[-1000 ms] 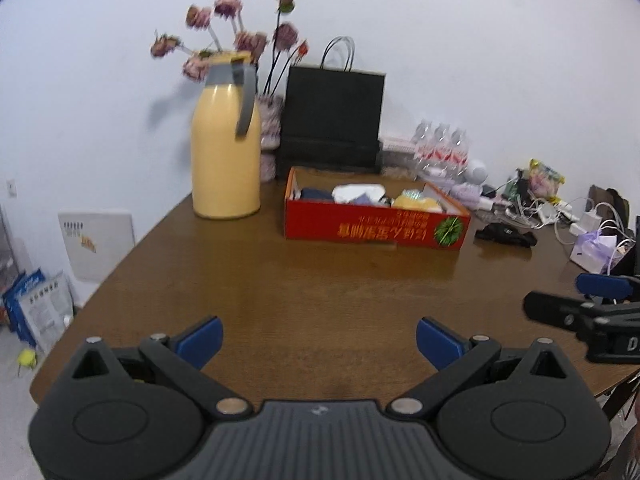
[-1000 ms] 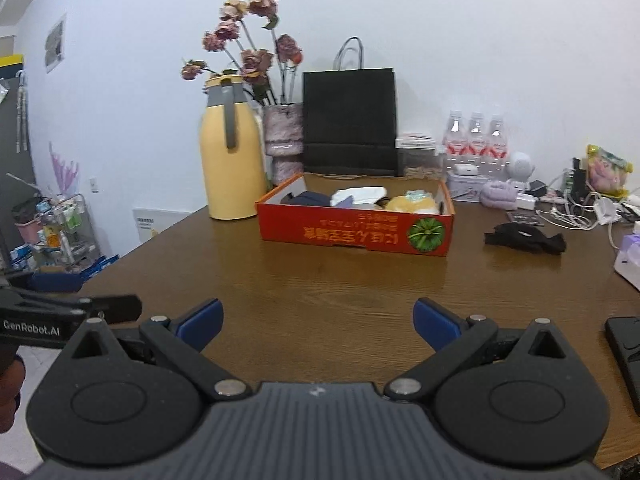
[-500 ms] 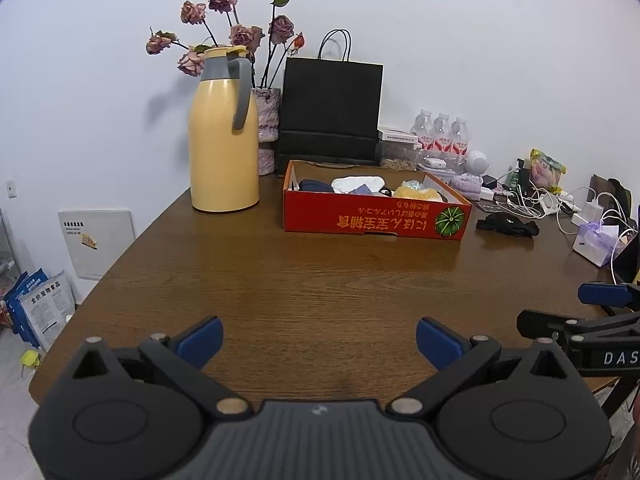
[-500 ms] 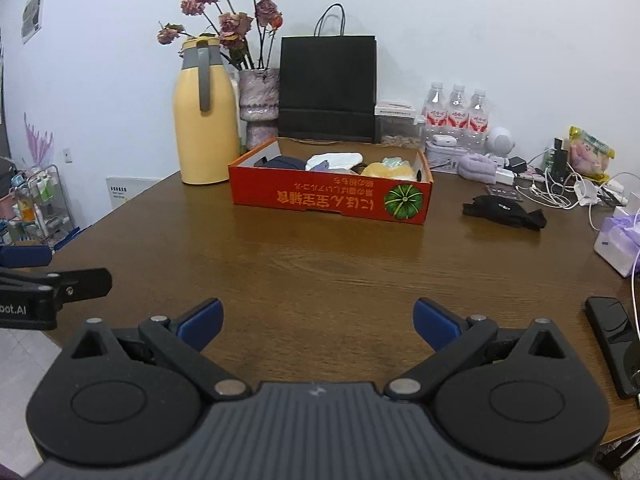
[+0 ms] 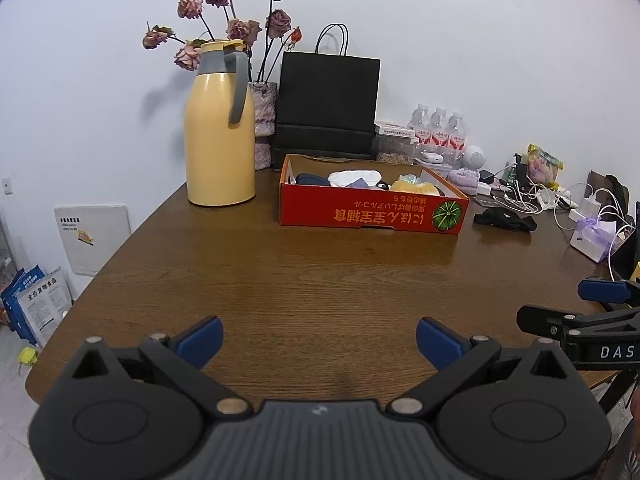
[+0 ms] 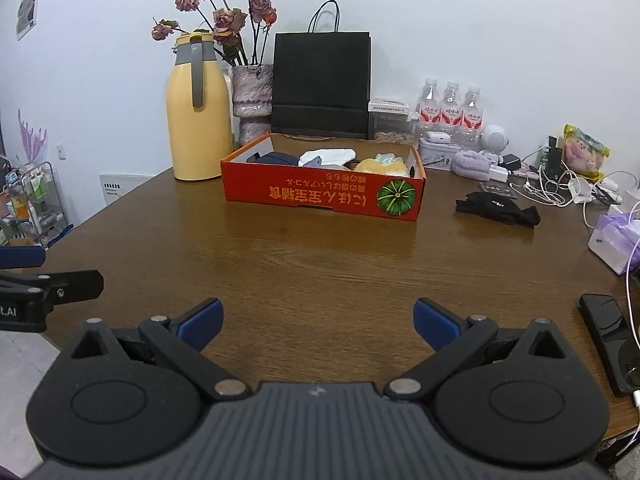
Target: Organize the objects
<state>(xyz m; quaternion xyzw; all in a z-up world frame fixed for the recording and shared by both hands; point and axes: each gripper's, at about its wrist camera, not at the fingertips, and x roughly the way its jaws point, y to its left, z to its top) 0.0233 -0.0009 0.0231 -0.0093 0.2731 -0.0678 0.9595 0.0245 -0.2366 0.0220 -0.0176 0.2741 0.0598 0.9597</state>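
A shallow red cardboard box point(image 5: 372, 210) point(image 6: 320, 196) stands at the back of the brown table point(image 5: 320, 276), with rolled cloths in navy, white and yellow inside. To its right lies a black cloth item point(image 5: 505, 219) point(image 6: 497, 208). My left gripper point(image 5: 319, 340) hovers open over the near table edge, nothing between its blue-tipped fingers. My right gripper point(image 6: 318, 322) is open and empty too, further right. Each gripper shows at the side of the other's view.
A yellow thermos jug point(image 5: 220, 128), a vase of dried roses point(image 5: 264, 124) and a black paper bag point(image 5: 328, 108) stand behind the box. Water bottles point(image 6: 450, 110), chargers and cables point(image 6: 560, 188), a tissue pack point(image 6: 614, 240) and a black phone point(image 6: 608, 340) crowd the right side.
Both grippers have risen and tilted slightly, so the box and jug sit lower and a bit further off in view. Both stay open and empty.
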